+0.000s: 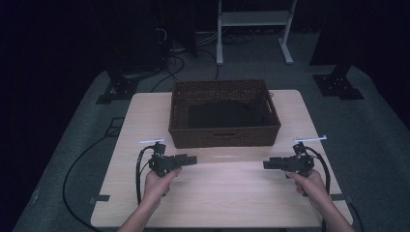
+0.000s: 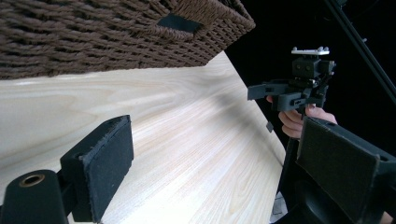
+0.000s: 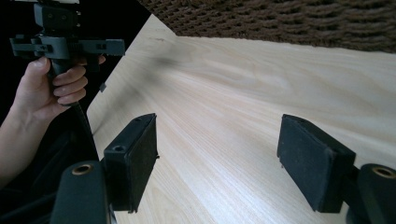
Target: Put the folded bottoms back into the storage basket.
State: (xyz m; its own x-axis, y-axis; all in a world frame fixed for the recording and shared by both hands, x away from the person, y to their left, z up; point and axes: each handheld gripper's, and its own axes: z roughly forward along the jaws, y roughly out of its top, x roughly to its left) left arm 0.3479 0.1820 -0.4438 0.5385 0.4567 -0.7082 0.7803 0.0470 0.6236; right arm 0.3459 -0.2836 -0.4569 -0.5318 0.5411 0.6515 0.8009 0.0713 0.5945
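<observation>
A brown wicker basket (image 1: 225, 136) stands at the far middle of the light wooden table (image 1: 222, 193), with a dark cloth (image 1: 222, 116) lying inside it. My left gripper (image 1: 194, 159) is held level in front of the basket's left corner, pointing right, open and empty. My right gripper (image 1: 265, 164) is held level at the right, pointing left at the other one, also open and empty. In the left gripper view my left gripper (image 2: 219, 161) has its pads wide apart over bare wood, and the right gripper (image 2: 254, 91) shows beyond. The right gripper view shows my right gripper (image 3: 224, 156) the same way, with the left gripper (image 3: 119, 45) opposite.
The basket's woven wall (image 2: 93, 42) lies just beyond both grippers. Black cables (image 1: 77, 169) trail over the grey floor left of the table. A white frame (image 1: 254, 19) and black stand bases (image 1: 338, 84) are behind it. Bare wood lies between the hands.
</observation>
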